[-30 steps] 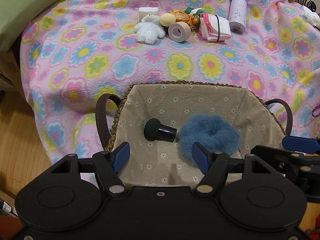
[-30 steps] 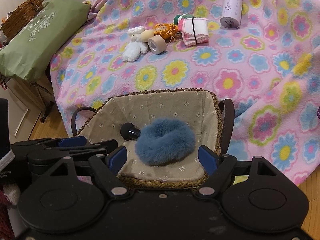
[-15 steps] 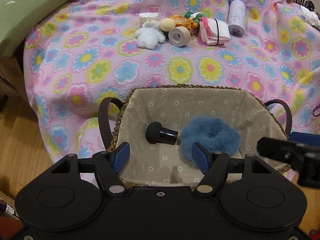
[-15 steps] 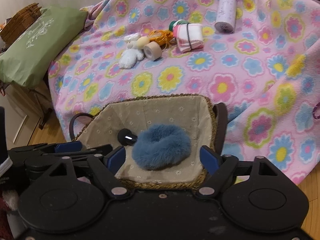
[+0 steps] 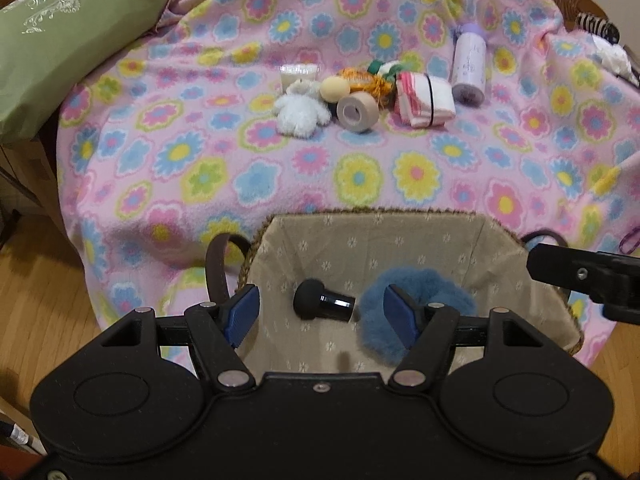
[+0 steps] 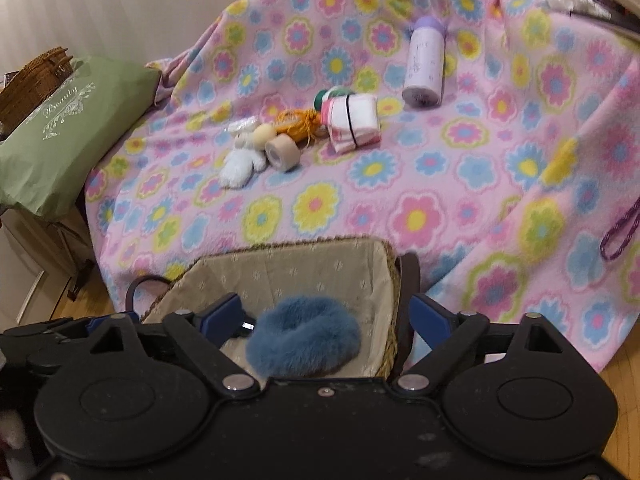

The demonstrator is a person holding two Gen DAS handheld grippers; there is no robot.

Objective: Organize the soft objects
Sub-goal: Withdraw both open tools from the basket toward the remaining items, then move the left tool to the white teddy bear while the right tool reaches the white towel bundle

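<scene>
A woven basket (image 5: 360,240) with a flowered beige lining stands at the blanket's near edge. In it lie a fluffy blue scrunchie (image 5: 444,300) and a black stubby brush (image 5: 320,302). My left gripper (image 5: 322,312) hovers over the basket, jaws apart with nothing gripped. My right gripper (image 6: 326,316) hangs above the scrunchie (image 6: 304,340) in the basket (image 6: 300,268); its jaws are opening and touch nothing. Farther back on the blanket lie a white plush toy (image 5: 300,114), a folded pink-and-white cloth (image 5: 424,98) and a pale yellow sponge (image 5: 335,89).
A flowered pink blanket (image 5: 240,160) covers the bed. On it also sit a beige tape roll (image 5: 356,110), a purple bottle (image 5: 468,66), an orange tasselled item (image 5: 360,80) and a small jar (image 5: 298,74). A green pillow (image 5: 60,48) lies at the left; wood floor shows below.
The right gripper's jaws have spread wider. Both views have tilted up, so the basket sits lower in frame and more of the blanket shows. The scrunchie and brush stay in the basket.
</scene>
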